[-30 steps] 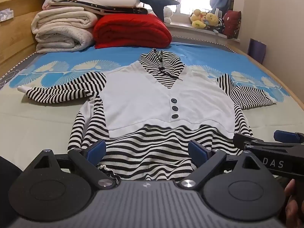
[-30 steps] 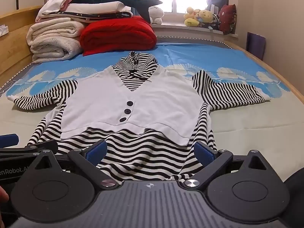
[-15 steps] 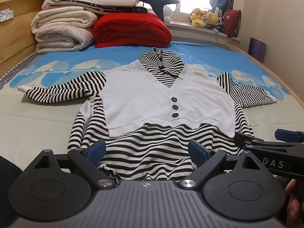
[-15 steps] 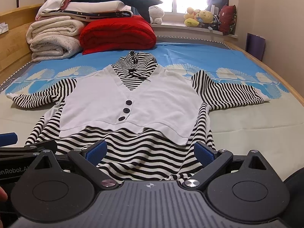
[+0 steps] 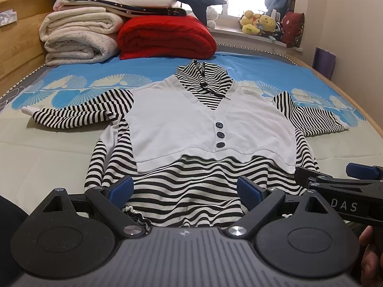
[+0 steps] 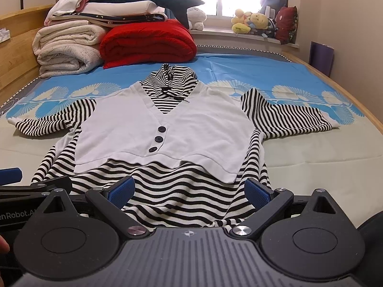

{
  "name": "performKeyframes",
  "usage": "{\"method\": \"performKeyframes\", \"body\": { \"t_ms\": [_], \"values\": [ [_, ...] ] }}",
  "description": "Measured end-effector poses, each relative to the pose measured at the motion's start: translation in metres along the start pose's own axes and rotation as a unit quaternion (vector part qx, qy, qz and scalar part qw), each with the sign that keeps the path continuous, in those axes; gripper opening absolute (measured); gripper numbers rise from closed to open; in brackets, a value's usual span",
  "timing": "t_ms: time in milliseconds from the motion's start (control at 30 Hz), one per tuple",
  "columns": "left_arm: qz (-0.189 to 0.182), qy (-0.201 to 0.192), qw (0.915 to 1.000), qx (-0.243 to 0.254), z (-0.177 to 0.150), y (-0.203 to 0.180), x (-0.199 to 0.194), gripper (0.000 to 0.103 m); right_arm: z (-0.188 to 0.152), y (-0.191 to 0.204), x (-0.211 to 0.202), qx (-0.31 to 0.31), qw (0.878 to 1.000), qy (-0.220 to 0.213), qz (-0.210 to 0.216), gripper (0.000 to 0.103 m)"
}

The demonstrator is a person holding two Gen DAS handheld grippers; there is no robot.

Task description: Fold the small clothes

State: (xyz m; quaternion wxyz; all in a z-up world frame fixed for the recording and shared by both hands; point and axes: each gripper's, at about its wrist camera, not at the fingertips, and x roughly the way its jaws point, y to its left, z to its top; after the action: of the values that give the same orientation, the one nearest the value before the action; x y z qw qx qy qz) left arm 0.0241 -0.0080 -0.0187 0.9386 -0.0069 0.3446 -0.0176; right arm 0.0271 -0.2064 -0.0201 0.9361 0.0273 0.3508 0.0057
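While I hold both open over the hem, left gripper (image 5: 185,190) and right gripper (image 6: 190,189) barely shift; sweater (image 5: 210,129) stays flat.

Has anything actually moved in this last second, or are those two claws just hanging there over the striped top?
Almost nothing changed. The left claw and right claw stay open above the hem of the striped top, gripping nothing; the view shifts only very slightly. The top still lies flat with both sleeves spread on the bed, and the red blanket is unmoved.
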Motion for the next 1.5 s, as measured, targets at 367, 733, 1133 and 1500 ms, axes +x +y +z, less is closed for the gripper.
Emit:
{"method": "performKeyframes", "body": {
  "t_ms": [367,733,1133,1500],
  "values": [
    [0.0,0.0,1.0,0.0,0.0,0.0,0.0,0.095,0.001,0.0,0.0,-0.003,1.0,0.001,-0.003,0.098],
    [0.0,0.001,1.0,0.0,0.001,0.0,0.0,0.095,0.0,0.0,0.0,-0.004,1.0,0.002,-0.004,0.098],
    [0.001,0.001,1.0,-0.001,0.001,0.0,0.001,0.095,0.0,0.0,0.0,-0.006,1.0,0.002,-0.005,0.098],
    [0.011,-0.019,0.9995,0.021,0.034,0.009,0.0,0.077,0.004,-0.004,0.003,-0.003,1.0,0.003,-0.013,0.098]
  ]
}}
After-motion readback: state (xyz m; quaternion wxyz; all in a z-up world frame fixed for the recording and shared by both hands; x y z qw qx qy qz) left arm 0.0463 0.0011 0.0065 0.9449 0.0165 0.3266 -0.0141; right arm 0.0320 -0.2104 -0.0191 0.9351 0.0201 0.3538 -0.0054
